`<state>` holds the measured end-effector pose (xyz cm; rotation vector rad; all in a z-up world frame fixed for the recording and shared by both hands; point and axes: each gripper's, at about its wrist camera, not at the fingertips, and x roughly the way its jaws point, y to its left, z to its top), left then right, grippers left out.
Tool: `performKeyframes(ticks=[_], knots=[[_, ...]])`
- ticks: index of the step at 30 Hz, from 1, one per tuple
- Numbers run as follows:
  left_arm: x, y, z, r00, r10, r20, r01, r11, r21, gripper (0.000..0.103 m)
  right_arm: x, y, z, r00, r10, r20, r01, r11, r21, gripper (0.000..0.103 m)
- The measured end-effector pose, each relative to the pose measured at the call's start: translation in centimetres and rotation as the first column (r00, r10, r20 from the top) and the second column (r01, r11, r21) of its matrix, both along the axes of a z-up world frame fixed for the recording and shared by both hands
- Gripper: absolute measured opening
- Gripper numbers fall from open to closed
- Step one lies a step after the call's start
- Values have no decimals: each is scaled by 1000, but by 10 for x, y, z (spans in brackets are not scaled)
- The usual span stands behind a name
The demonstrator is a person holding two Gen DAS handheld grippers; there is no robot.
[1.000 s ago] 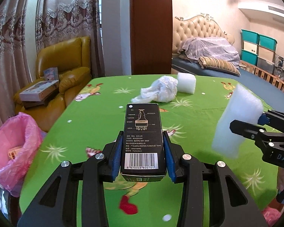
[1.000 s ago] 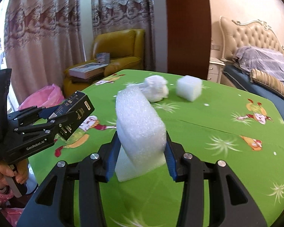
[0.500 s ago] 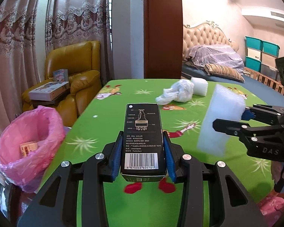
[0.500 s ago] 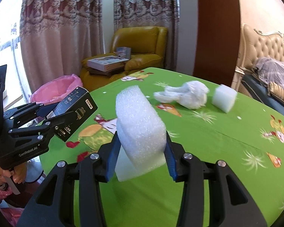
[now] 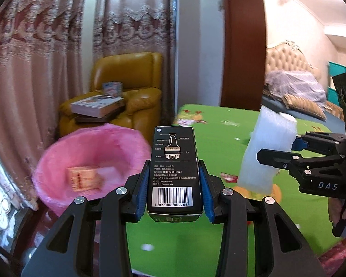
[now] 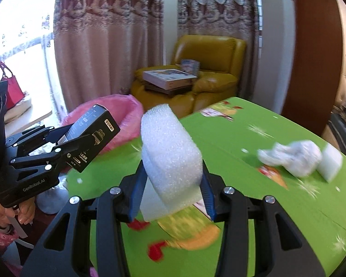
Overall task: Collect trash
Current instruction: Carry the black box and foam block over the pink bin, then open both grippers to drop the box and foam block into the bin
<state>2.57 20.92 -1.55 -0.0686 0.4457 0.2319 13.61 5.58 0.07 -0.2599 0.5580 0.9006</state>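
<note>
My left gripper (image 5: 174, 180) is shut on a black carton (image 5: 174, 161) with a barcode, held above the table's left edge; it also shows in the right wrist view (image 6: 90, 138). My right gripper (image 6: 171, 180) is shut on a white foam block (image 6: 170, 161), which also shows in the left wrist view (image 5: 267, 147). A pink-lined trash bin (image 5: 85, 161) stands on the floor left of the table, with an orange box (image 5: 84, 177) inside. A crumpled white plastic bag (image 6: 293, 157) and a small foam cube (image 6: 329, 164) lie on the green tablecloth (image 6: 242, 161).
A yellow armchair (image 5: 126, 97) with stacked books (image 5: 96, 106) stands behind the bin, in front of curtains. A bed (image 5: 295, 87) lies beyond the table at the right. A wooden door post (image 5: 242, 41) rises behind the table.
Both grippers have swung left toward the pink bin, each with its load. The bin now looms larger and closer; the bag and cube have slid off to the right.
</note>
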Motion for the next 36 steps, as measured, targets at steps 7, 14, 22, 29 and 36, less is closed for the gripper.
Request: performKeyframes(ticks=[7, 14, 22, 29, 36], knots=[[-12, 59, 7, 992, 127, 0, -127, 992, -16, 38, 0, 61, 10, 993, 114, 2, -114, 993, 20, 43], [-10, 106, 9, 980, 198, -10, -198, 980, -19, 39, 9, 121, 14, 982, 190, -19, -190, 981, 28, 43], [9, 160, -4, 960, 272, -65, -277, 956, -98, 39, 37, 172, 11, 980, 190, -57, -189, 982, 22, 44], [21, 184, -11, 949, 304, -89, -313, 943, -116, 39, 45, 203, 11, 969, 233, -80, -231, 972, 38, 51], [23, 192, -16, 928, 353, -120, -366, 924, -109, 42, 48, 191, 27, 973, 223, -52, -220, 973, 66, 72]])
